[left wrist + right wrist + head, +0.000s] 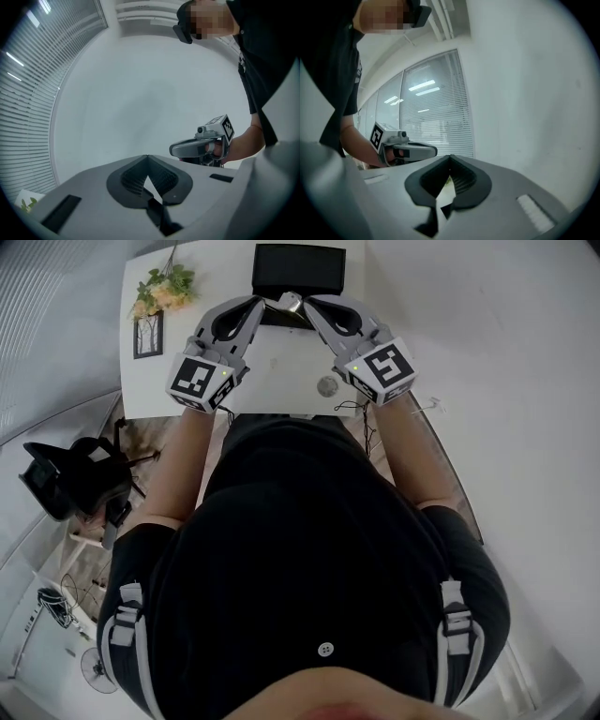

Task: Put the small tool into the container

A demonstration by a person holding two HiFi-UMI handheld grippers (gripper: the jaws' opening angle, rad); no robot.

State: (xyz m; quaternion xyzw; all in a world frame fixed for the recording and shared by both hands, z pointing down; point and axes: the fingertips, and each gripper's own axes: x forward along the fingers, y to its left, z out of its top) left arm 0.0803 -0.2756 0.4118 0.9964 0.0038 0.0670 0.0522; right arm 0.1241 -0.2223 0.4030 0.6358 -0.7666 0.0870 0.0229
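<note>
Item: small tool [292,302], a silvery piece too small to identify further, lying on the white table [281,381] just in front of the black container [298,270], seen in the head view between the tips of the two grippers. Left gripper [259,306]: held above the table, fingers together at the tips with nothing between them; its own view shows only wall and window blinds. Right gripper [311,306]: likewise raised, fingers closed tip to tip and empty, its view also looking up at wall and blinds. Also on the table: a small round object [327,386] near the right gripper's marker cube, nature unclear; flowers [164,287] and a framed picture [148,334] at the left corner. Status, as judged: tool not yet picked up; container interior dark, contents not discernible. Handling note: one gripper suffices. Its fingers should be parted first, tilted down toward the tool, set squarely astride it, then closed gently, since a small smooth piece is likely to skid out of a slanted pinch. Container sits just beyond, so the carry is short; release low over its floor.
</note>
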